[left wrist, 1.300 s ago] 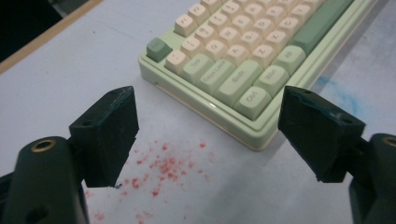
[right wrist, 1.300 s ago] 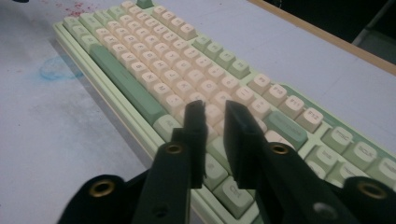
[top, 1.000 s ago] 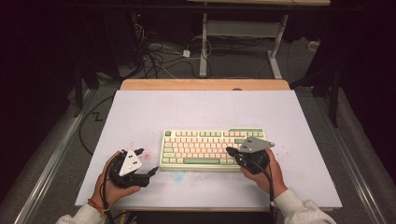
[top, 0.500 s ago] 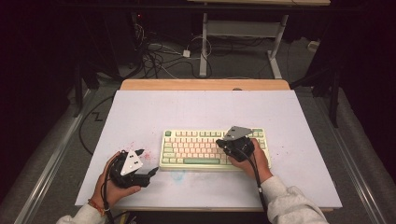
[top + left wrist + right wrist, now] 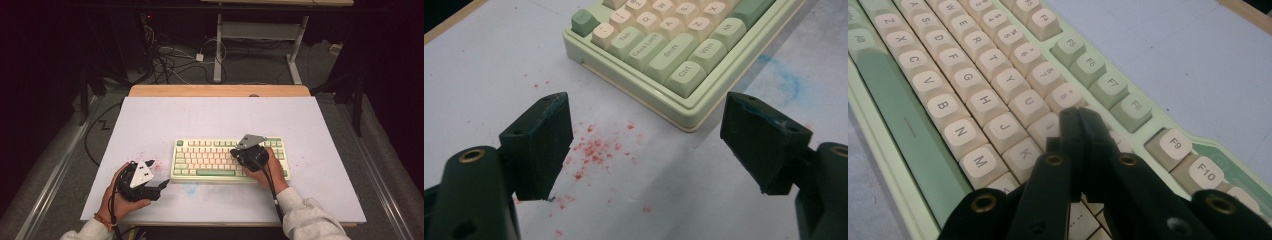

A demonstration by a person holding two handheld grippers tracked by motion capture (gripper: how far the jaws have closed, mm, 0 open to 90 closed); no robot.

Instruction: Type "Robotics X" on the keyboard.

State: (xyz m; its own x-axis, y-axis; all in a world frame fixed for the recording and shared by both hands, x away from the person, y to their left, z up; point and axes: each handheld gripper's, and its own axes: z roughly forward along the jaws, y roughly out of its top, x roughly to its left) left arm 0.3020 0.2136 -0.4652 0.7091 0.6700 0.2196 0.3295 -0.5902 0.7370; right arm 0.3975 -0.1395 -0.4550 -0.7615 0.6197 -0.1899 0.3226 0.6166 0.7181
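Our right gripper (image 5: 239,151) has its jaws pressed together with nothing between them, and it sits over the right half of the keyboard (image 5: 207,159). In the right gripper view (image 5: 1079,116) the closed tips come down among the cream keys just past the J and K row, near the number row — whether they actually press a key we cannot tell, since the tips hide the spot.

The keyboard itself is pale green with cream and green keys. It lies flat near the front middle of the white mat (image 5: 210,117), its long side running across the table. In the left gripper view its near corner (image 5: 684,107) with the Ctrl, Shift and Tab keys lies just ahead of the jaws.

Our left gripper (image 5: 164,183) rests on the mat to the left of the keyboard, near it but apart, held in the left hand (image 5: 117,197). Its jaws stand wide apart and empty (image 5: 644,145) — between them we see bare mat speckled with red flecks (image 5: 594,150). A faint blue smear (image 5: 786,82) marks the mat beside the keyboard's front edge.

Beyond the mat the wooden table edge (image 5: 220,90) shows, and cables (image 5: 170,57) lie on the floor behind it.
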